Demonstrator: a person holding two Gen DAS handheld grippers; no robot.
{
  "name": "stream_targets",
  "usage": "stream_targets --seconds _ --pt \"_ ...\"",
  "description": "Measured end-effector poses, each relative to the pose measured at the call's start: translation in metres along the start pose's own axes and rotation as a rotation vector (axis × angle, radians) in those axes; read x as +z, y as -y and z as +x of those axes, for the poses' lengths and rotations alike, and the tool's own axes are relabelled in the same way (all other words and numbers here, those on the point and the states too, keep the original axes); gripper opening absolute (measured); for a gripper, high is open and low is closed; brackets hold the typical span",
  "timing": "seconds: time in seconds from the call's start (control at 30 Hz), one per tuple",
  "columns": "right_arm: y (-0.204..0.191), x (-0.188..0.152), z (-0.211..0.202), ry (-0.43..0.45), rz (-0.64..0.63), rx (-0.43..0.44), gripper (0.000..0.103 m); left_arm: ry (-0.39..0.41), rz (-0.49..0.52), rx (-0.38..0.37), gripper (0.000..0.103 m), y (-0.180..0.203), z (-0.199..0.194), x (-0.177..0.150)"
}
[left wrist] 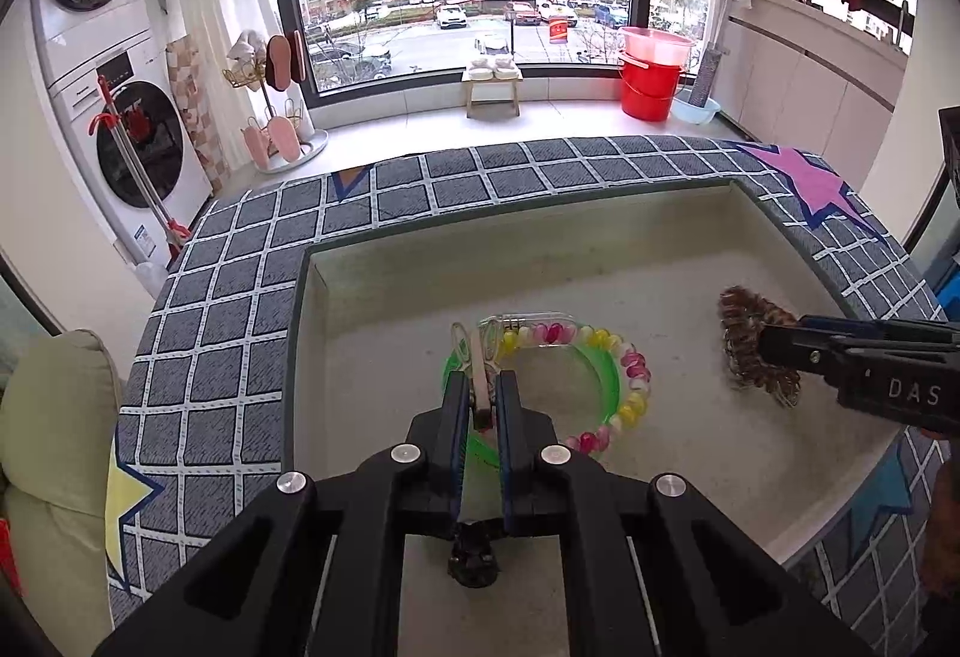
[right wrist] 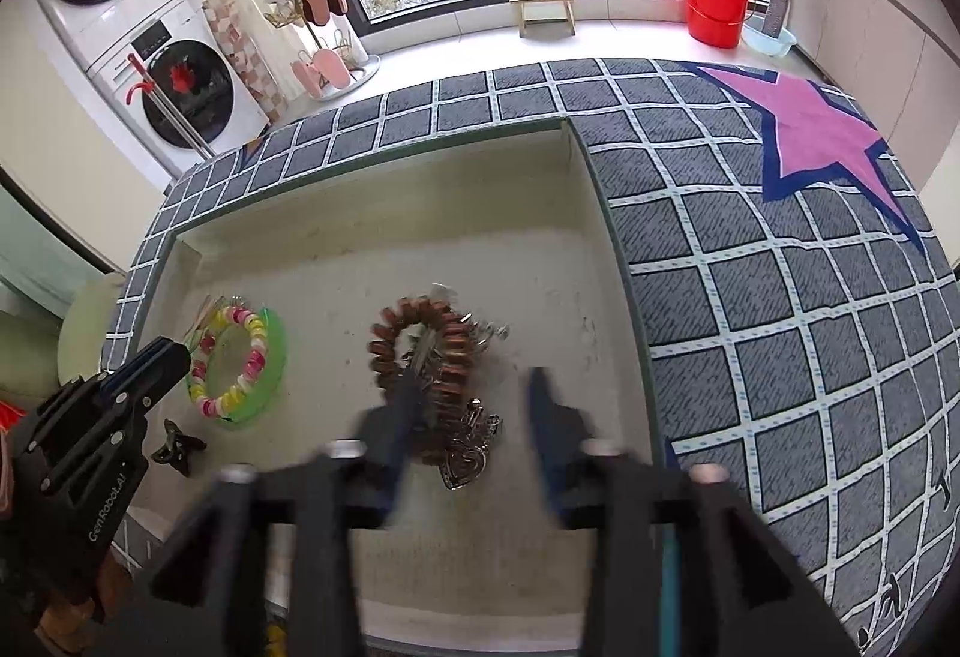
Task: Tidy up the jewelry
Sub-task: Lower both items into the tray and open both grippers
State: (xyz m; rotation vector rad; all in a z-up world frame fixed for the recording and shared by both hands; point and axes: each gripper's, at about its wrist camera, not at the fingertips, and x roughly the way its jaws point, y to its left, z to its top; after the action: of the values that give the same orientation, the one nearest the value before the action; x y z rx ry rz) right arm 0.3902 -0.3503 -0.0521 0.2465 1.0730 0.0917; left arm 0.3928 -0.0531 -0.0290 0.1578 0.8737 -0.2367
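A shallow cream tray [left wrist: 420, 261] [right wrist: 372, 213] is sunk into a checked grey mat. In it lie a green bangle [left wrist: 606, 363] [right wrist: 273, 351] with a pink and yellow bead bracelet [left wrist: 636, 387] [right wrist: 252, 333]. My left gripper [left wrist: 481, 387] [right wrist: 162, 354] is shut on a pale pink hair clip [left wrist: 478, 363] over the bangle's left rim. A brown coil hair tie [left wrist: 744, 321] [right wrist: 414, 321] lies to the right, with a silver chain [right wrist: 471, 447] beside it. My right gripper [right wrist: 474, 393] [left wrist: 774, 342] is open, jaws either side of the brown tie and chain. A small dark claw clip [right wrist: 177, 444] [left wrist: 474, 555] lies near the front.
The checked mat [left wrist: 210, 333] [right wrist: 780, 297] with star patches surrounds the tray. A green cushion [left wrist: 54, 417] sits at the left. A washer, slipper rack, stool and red bucket [left wrist: 651, 81] stand by the window beyond.
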Motion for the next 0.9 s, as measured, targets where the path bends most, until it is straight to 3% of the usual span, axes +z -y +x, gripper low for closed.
stream_targets --seconds 0.2,0.27,0.53,0.73,0.9 --pt "-0.002 -0.002 -0.016 0.028 0.003 0.035 0.057 -0.001 -0.011 -0.004 0.022 0.002 -0.007 0.000" --pt "-0.002 -0.002 -0.024 0.042 0.010 0.050 0.065 0.002 -0.013 -0.005 0.022 0.002 -0.012 0.000" --pt "-0.008 -0.013 -0.052 0.073 0.001 0.090 0.079 0.026 -0.026 -0.002 0.022 0.005 -0.037 0.001" --pt "-0.012 -0.027 -0.074 0.088 -0.007 0.126 0.082 0.057 -0.034 0.027 0.022 0.006 -0.066 -0.004" --pt "-0.011 -0.041 -0.095 0.101 -0.001 0.154 0.083 0.060 -0.071 0.004 0.023 -0.001 -0.088 -0.016"
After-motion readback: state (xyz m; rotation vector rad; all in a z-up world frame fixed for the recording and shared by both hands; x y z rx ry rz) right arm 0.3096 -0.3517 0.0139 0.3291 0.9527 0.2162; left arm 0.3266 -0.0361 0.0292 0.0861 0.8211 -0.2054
